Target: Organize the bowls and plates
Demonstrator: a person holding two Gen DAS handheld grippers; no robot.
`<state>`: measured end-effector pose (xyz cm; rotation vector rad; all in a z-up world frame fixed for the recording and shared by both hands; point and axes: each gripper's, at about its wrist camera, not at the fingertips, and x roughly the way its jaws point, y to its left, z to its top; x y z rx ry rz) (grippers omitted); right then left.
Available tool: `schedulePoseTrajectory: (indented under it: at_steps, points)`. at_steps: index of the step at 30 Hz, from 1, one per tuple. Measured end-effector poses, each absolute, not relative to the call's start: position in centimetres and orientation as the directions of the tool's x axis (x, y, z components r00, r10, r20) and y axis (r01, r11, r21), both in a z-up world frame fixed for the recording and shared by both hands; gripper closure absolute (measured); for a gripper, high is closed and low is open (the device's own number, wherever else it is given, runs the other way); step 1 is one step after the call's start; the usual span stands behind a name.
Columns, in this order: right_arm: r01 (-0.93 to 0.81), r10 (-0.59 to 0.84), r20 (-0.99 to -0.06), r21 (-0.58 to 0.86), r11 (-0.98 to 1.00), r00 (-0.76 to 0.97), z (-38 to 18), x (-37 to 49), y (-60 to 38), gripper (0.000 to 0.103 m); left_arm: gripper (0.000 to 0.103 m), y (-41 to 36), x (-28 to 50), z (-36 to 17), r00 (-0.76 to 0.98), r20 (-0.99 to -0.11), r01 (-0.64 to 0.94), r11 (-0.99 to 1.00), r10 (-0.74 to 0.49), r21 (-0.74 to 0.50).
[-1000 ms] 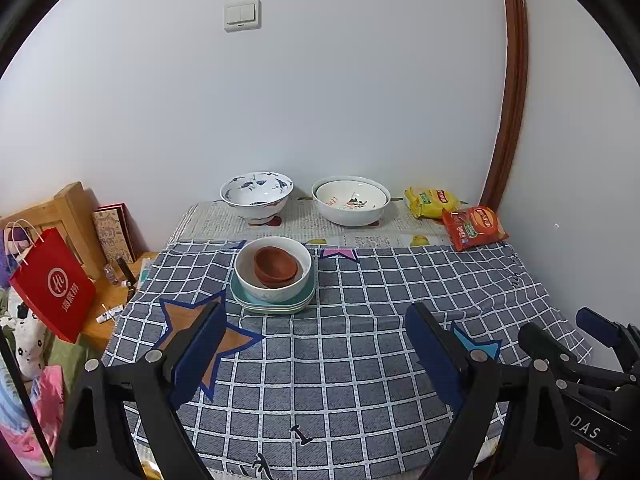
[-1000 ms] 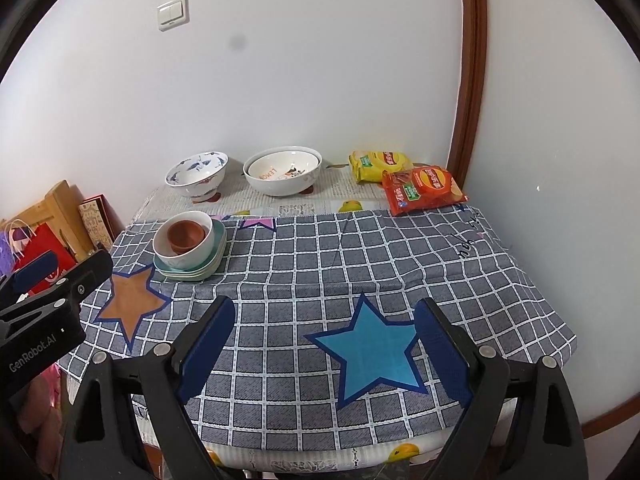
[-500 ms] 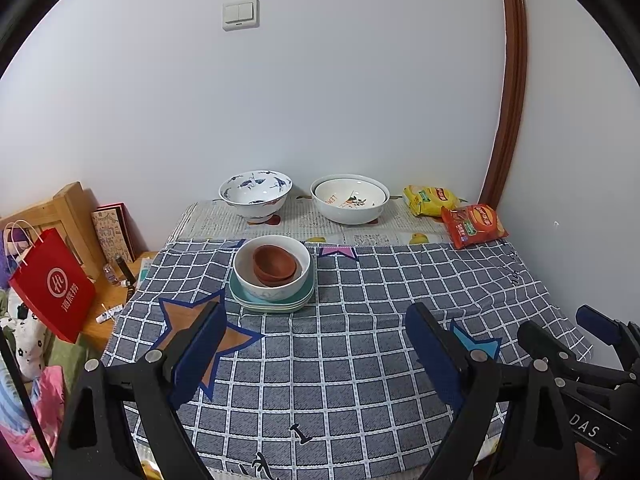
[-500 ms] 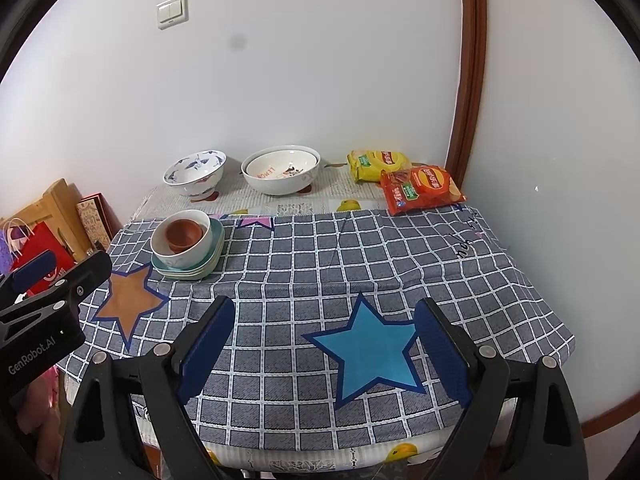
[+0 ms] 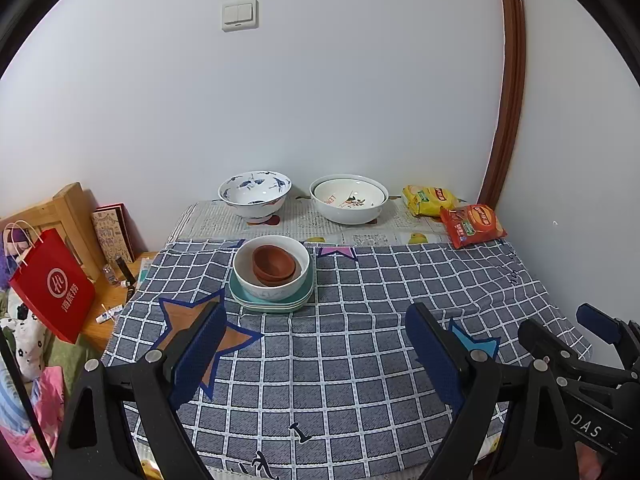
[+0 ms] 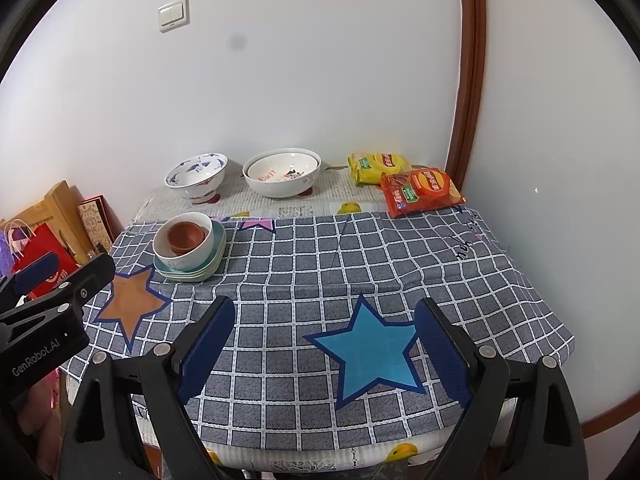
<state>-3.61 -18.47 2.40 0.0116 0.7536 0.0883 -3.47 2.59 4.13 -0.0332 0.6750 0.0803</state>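
Stacked dishes: a white bowl sits on a pile of pale green plates, with small brown bowls nested inside it; the brown ones lean a little toward one side of the white bowl.
Stack's place: on the checked cloth, left of the tabletop's middle, just in front of the cloth's far hem.
Blue-patterned bowl: white with blue painting, footed, upright, at the tabletop's far edge toward the left, near the wall.
Wide white bowl: a second bowl nested in it, red and dark markings inside, at the far edge just right of the blue-patterned one, apart from it.
Snack bags: a yellow bag and a red bag lie overlapping at the far right corner.
Left gripper: jaws spread wide, nothing between them, over the near edge, touching nothing.
Right gripper: jaws equally wide, empty, above the blue star near the tabletop's near right corner.
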Motion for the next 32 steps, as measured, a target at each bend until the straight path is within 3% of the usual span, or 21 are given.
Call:
schedulePoseTrajectory:
  at_steps: [32]
  points:
    - [-0.101, 0.108, -0.660, 0.050, 0.994, 0.744, 2.80, -3.92, -18.03, 0.013, 0.012, 2.75, -3.32, 4.48, 0.787, -0.613, -0.080, 0.997, 0.066, 0.006]
